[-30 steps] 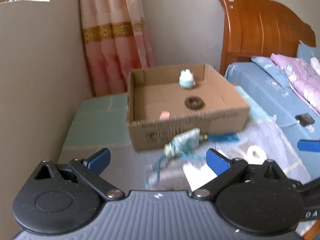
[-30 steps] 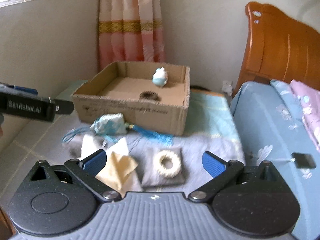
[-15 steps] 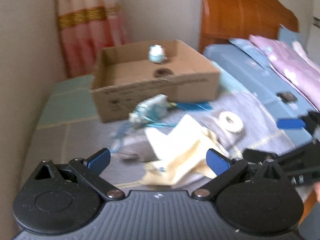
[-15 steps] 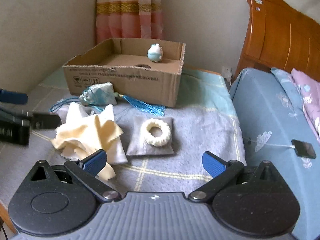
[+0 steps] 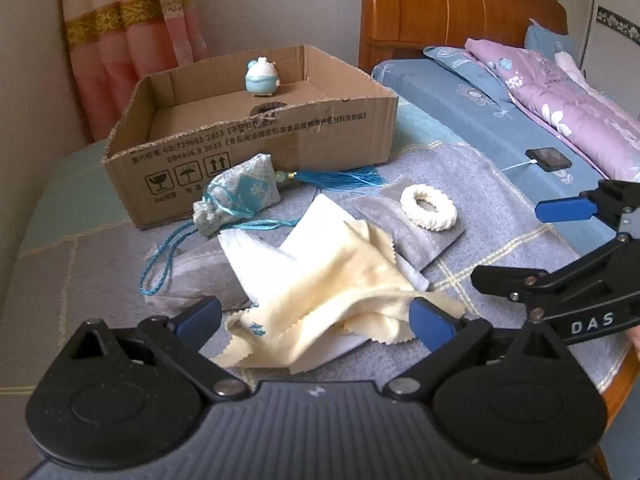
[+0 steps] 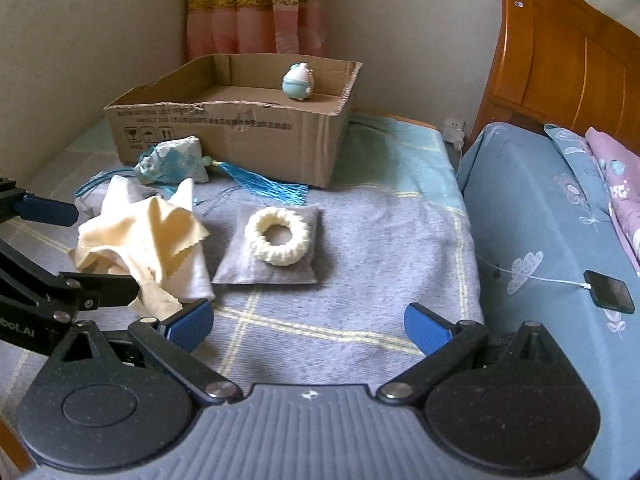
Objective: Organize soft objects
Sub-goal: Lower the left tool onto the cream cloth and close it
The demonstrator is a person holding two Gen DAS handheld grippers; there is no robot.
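Note:
A crumpled cream cloth (image 5: 328, 276) (image 6: 152, 232) lies on the grey blanket, over a white cloth. My left gripper (image 5: 316, 318) is open, its fingers on either side of the cloth's near edge. A white scrunchie (image 5: 428, 208) (image 6: 278, 236) rests on a grey pouch (image 6: 240, 268). My right gripper (image 6: 308, 324) is open and empty, just short of that pouch. A blue sachet with a tassel (image 5: 240, 196) (image 6: 172, 162) leans against the cardboard box (image 5: 256, 148) (image 6: 224, 136). A teal and white plush toy (image 5: 262, 78) (image 6: 298, 82) stands inside the box.
A dark ring (image 5: 266, 110) lies in the box. A second grey pouch (image 5: 200, 268) sits under the sachet's cord. On the right is a bed with blue sheet (image 6: 540, 208), a phone on a cable (image 6: 610, 291) and a wooden headboard (image 5: 460, 8). Wall and curtain stand behind.
My left gripper has pulled back from the box and swung right, so the cream cloth now lies between its fingers. The right gripper has shifted and sits beside it. Both stayed open.

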